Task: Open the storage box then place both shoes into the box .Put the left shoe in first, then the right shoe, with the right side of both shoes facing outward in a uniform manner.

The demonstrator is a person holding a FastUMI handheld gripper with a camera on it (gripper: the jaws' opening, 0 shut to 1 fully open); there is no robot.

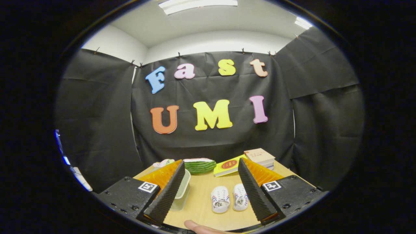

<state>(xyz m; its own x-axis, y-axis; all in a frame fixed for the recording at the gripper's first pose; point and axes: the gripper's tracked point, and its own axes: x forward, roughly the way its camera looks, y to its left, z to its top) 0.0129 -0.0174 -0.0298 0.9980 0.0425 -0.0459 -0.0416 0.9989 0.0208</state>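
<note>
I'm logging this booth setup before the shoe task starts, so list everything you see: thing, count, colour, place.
shoes: 2, white with dark markings, side by side on the table between the fingers, nearer the right one
storage box: 1, translucent pale, on the table partly behind the left finger
watermelon-striped object: 1, green with a pale top, far side of the table
books: a yellow one with a red mark, lying flat, and a tan-covered stack beside it, far right of the table
table: 1, light wood
fingertip: 1, at the near table edge
gripper: 1, fingers spread open, holding nothing
</note>
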